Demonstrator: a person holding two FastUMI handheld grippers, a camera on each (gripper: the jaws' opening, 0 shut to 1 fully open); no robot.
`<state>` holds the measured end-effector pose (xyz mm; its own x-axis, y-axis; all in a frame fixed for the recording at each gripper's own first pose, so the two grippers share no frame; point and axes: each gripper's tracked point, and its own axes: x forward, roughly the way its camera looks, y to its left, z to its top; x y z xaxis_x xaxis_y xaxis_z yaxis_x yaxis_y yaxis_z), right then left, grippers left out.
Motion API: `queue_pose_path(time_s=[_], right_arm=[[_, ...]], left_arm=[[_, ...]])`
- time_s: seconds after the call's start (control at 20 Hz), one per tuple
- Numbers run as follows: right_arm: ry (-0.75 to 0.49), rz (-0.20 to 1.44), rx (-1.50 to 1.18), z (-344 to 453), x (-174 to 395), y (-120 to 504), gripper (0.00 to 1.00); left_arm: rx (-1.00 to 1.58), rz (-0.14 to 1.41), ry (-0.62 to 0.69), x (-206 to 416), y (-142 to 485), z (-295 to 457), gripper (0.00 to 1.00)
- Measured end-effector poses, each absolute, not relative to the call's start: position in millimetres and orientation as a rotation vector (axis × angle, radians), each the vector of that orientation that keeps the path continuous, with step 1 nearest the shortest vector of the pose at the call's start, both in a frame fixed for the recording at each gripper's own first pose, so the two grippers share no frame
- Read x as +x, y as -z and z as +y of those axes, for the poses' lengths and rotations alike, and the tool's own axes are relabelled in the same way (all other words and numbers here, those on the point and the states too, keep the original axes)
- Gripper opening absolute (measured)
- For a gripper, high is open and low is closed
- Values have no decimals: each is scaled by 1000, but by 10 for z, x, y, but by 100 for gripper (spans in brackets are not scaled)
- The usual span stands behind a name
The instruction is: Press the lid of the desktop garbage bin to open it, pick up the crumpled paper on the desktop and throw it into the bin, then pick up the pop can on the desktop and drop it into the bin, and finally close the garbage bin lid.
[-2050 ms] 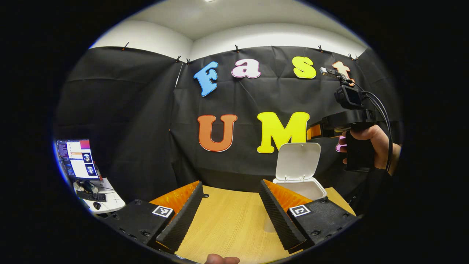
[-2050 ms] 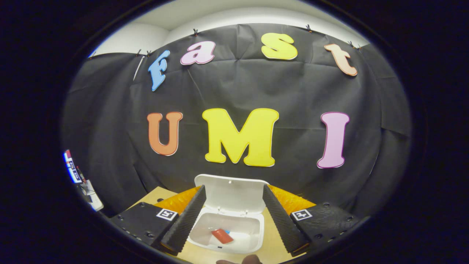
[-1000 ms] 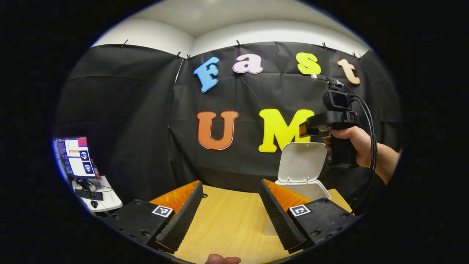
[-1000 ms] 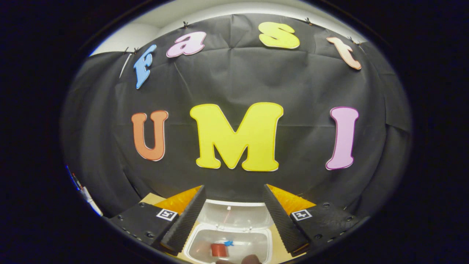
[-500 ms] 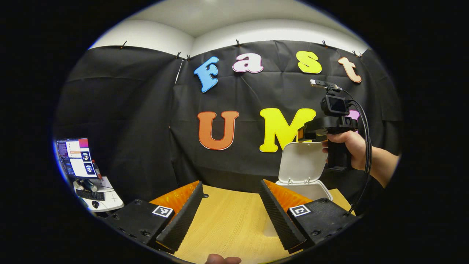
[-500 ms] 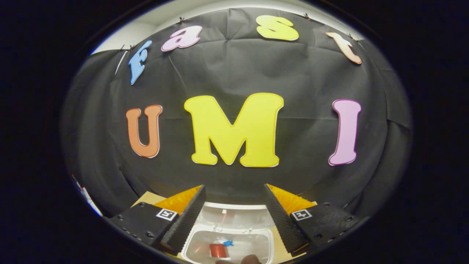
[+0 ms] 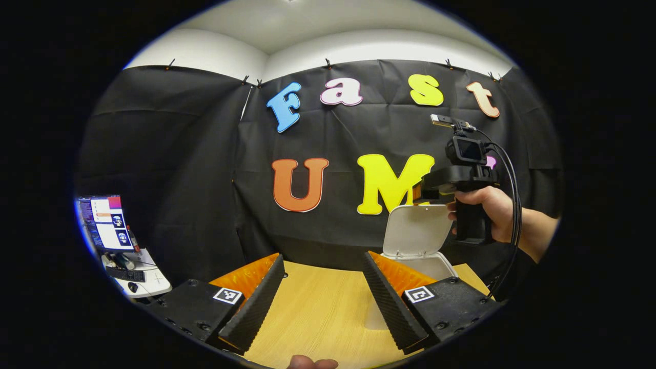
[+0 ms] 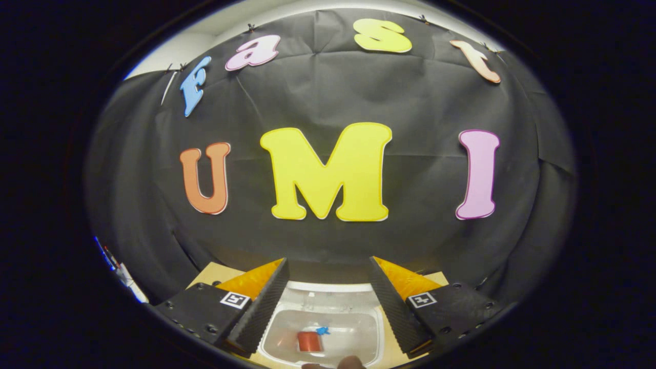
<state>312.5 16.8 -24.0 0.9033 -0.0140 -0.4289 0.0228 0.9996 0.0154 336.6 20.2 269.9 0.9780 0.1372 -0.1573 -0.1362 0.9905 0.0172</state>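
Observation:
The white bin [image 7: 442, 265] stands on the wooden table [image 7: 318, 307] at the right, partly behind my left gripper's right finger. Its lid [image 7: 415, 230] stands up, tipped a little forward. My left gripper [image 7: 323, 302] is open over bare table, nothing between its fingers. A hand holds my right gripper [image 7: 419, 196] at the lid's top edge. In the right gripper view, my right gripper [image 8: 325, 302] is open above the lid [image 8: 328, 296], looking down into the bin [image 8: 378, 333]. A red pop can [image 8: 309, 341] lies inside it.
A monitor [image 7: 106, 220] and a keyboard sit on a white side table [image 7: 151, 281] at the far left. A black cable [image 7: 514, 205] hangs from the right gripper down past the table's right edge. The black cloth wall stands close behind the bin.
The right gripper has moved forward over the bin and come down to the lid's top edge. The lid has tipped slightly forward. My left gripper has stayed in place.

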Motion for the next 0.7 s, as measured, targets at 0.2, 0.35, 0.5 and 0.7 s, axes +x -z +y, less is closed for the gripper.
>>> queue_pose_path(time_s=[0.2, 0.35, 0.5, 0.7], right_arm=[[15, 465, 17, 209, 2815, 359, 95], [18, 491, 15, 216, 2605, 488, 94], [23, 515, 12, 222, 2428, 622, 96], [24, 532, -5, 227, 2225, 761, 95]], left_arm=[[8, 150, -104, 3269, -2718, 132, 99], [20, 145, -77, 3204, -2715, 77, 99], [33, 141, -50, 3160, -2724, 50, 98], [37, 139, -18, 3128, -2706, 5, 99]])
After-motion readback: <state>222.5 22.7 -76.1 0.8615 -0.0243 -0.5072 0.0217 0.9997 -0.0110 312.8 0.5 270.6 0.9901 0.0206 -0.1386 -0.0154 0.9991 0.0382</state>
